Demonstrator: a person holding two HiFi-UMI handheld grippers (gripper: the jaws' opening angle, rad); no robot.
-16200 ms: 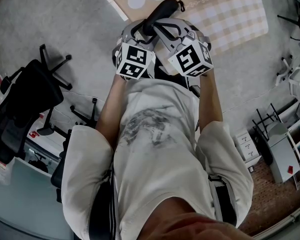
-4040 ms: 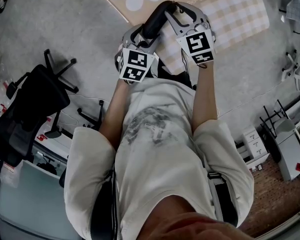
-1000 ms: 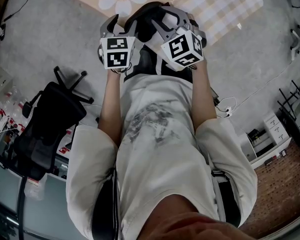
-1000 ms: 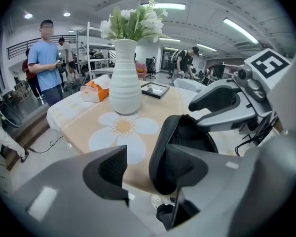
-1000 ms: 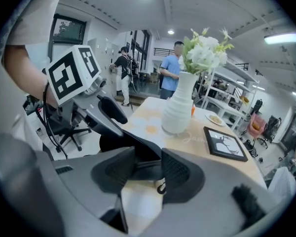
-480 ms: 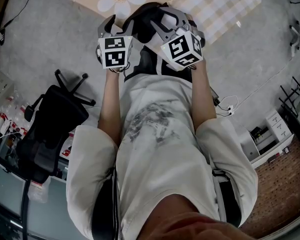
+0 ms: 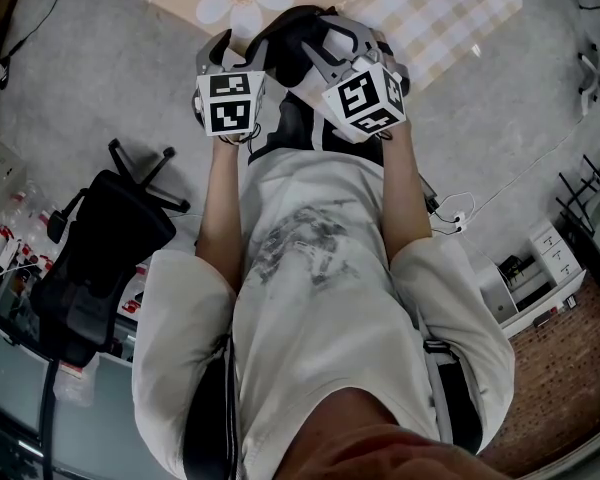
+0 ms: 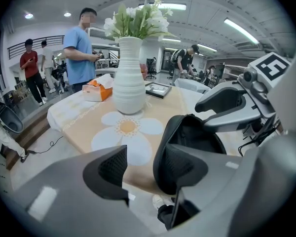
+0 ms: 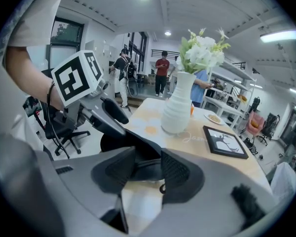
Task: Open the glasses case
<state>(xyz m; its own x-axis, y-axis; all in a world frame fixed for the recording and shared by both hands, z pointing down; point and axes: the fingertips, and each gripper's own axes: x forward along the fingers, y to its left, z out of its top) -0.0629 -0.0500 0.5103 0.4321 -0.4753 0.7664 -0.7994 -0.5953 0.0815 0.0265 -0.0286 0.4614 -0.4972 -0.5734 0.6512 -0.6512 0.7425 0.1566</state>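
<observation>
The black glasses case (image 7: 288, 40) hangs at the table's near edge between my two grippers. In the left gripper view the case (image 8: 187, 132) sits just past my right-hand pad (image 8: 186, 166), and the flower cloth shows through the wide gap of my open left gripper (image 8: 145, 167) (image 7: 238, 50). My right gripper (image 9: 147, 171) (image 7: 332, 38) is shut on a thin black edge of the case (image 9: 133, 149), with a small zipper loop below its pads. Whether the lid stands open is hidden.
A white ribbed vase (image 8: 129, 78) (image 9: 177, 107) with flowers stands on the table (image 7: 450, 8), near an orange tissue box (image 8: 98, 90) and a black picture frame (image 9: 224, 142). A black office chair (image 7: 90, 238) is at my left. People (image 8: 81, 48) stand behind the table.
In the last second almost nothing has moved; the left gripper shifted very slightly left. Since four seconds ago both grippers have drawn closer round the case.
</observation>
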